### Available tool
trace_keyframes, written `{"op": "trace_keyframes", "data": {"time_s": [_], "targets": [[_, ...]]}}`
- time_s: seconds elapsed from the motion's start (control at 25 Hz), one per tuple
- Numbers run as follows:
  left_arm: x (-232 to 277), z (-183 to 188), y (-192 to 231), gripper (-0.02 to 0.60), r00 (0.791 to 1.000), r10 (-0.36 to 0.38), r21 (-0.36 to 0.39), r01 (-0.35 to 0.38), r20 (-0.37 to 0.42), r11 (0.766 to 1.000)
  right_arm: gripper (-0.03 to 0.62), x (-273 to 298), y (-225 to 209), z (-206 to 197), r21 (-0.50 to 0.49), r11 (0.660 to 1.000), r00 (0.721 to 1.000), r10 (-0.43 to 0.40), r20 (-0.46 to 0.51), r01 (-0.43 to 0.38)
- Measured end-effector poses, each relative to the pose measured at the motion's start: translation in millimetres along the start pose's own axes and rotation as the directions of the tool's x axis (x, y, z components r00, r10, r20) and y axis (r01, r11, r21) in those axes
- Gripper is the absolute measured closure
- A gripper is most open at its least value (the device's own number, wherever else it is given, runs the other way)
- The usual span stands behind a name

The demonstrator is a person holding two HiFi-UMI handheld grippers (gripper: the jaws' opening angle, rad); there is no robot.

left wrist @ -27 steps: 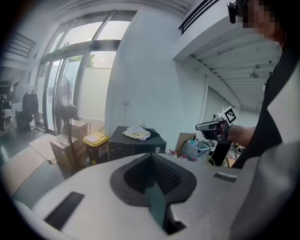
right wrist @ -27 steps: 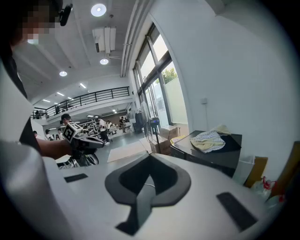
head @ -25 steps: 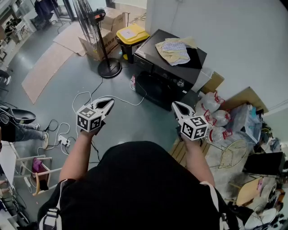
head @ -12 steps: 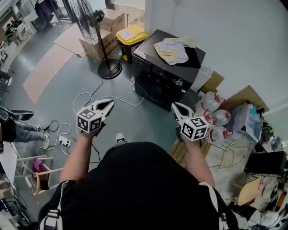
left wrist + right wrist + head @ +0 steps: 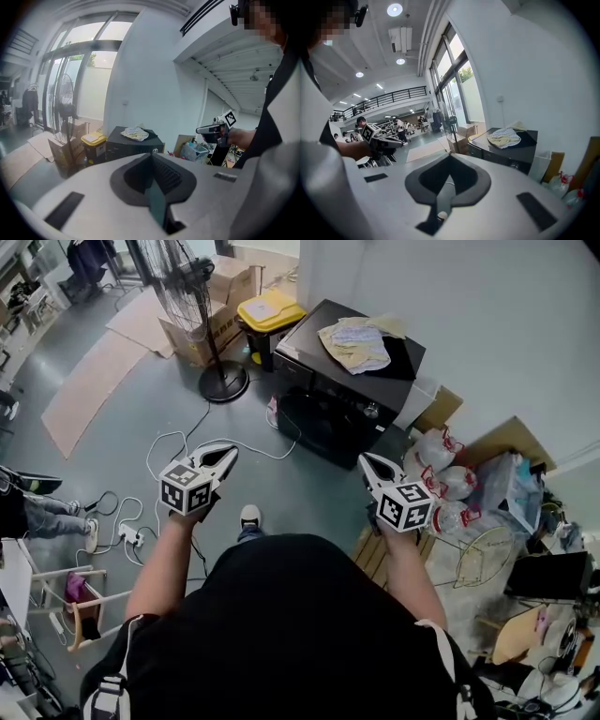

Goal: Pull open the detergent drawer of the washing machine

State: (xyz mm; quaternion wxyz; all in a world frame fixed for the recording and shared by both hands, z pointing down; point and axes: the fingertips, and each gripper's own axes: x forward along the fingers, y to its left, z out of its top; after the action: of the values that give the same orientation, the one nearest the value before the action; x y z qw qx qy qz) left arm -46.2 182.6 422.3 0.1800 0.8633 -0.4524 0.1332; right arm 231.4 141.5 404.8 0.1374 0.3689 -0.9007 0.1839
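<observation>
The black washing machine (image 5: 323,418) stands against the white wall, a crumpled pale cloth (image 5: 356,341) on its lid; from here I cannot pick out its detergent drawer. My left gripper (image 5: 228,452) is held over the grey floor, well short of the machine, jaws shut and empty. My right gripper (image 5: 366,459) is level with it, near the machine's right front corner but apart from it, also shut and empty. In the left gripper view the left gripper (image 5: 151,154) points at the machine (image 5: 133,146). In the right gripper view the right gripper (image 5: 450,154) has the machine (image 5: 506,152) to its right.
A yellow-lidded bin (image 5: 270,311), cardboard boxes (image 5: 192,329) and a standing fan's base (image 5: 223,382) sit left of the machine. White cables (image 5: 178,440) and a power strip (image 5: 129,536) lie on the floor. Tied bags (image 5: 441,479) and a wire rack (image 5: 483,559) crowd the right.
A shoe has come into view on the floor between the two grippers. Both grippers hold the same pose, still shut. The scene has slid slightly in the head view.
</observation>
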Motion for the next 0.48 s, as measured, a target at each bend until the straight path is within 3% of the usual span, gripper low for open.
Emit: {"op": "trace_keyframes", "data": {"time_s": [0.48], "targets": [[6.1, 1.3, 32.1, 0.571, 1.000, -0.025, -0.004, 0.025, -0.003, 1.000, 0.592, 28.0, 8.8, 3.0, -0.037, 0.999, 0.999, -0.027, -0.018, 0.027]]}}
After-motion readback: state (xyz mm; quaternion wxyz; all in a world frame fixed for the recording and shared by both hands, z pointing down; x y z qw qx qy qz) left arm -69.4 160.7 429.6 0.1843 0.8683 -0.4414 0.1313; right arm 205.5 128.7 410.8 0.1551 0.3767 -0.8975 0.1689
